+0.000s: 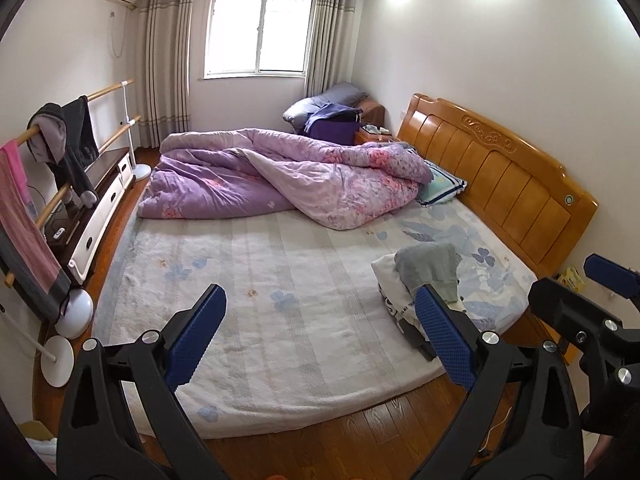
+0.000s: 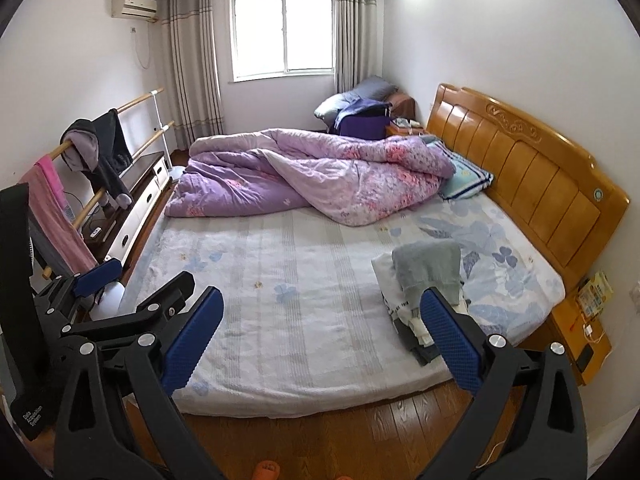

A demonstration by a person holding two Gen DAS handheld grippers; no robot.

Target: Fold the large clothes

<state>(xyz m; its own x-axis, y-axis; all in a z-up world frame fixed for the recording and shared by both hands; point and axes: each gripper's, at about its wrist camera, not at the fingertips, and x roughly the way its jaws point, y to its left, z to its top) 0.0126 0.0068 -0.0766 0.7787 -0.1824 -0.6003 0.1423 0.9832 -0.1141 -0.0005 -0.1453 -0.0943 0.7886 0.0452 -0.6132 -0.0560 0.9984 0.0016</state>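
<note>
A stack of folded clothes (image 1: pixel 420 284) lies on the near right part of the bed (image 1: pixel 260 280), with a grey folded garment (image 1: pixel 428 266) on top of a white one. It also shows in the right wrist view (image 2: pixel 424 280). My left gripper (image 1: pixel 320 340) is open and empty, held above the bed's near edge. My right gripper (image 2: pixel 322 340) is open and empty, beside the left one. The right gripper shows at the right of the left wrist view (image 1: pixel 592 304). The left gripper shows at the left of the right wrist view (image 2: pixel 132 284).
A crumpled purple floral quilt (image 1: pixel 280 176) covers the far half of the bed. A wooden headboard (image 1: pixel 500 172) runs along the right. A rail with hung clothes (image 1: pixel 64 144) and a low cabinet (image 1: pixel 100 208) stand left. A bedside table (image 2: pixel 580 328) is right. Wooden floor (image 1: pixel 320 440) is below.
</note>
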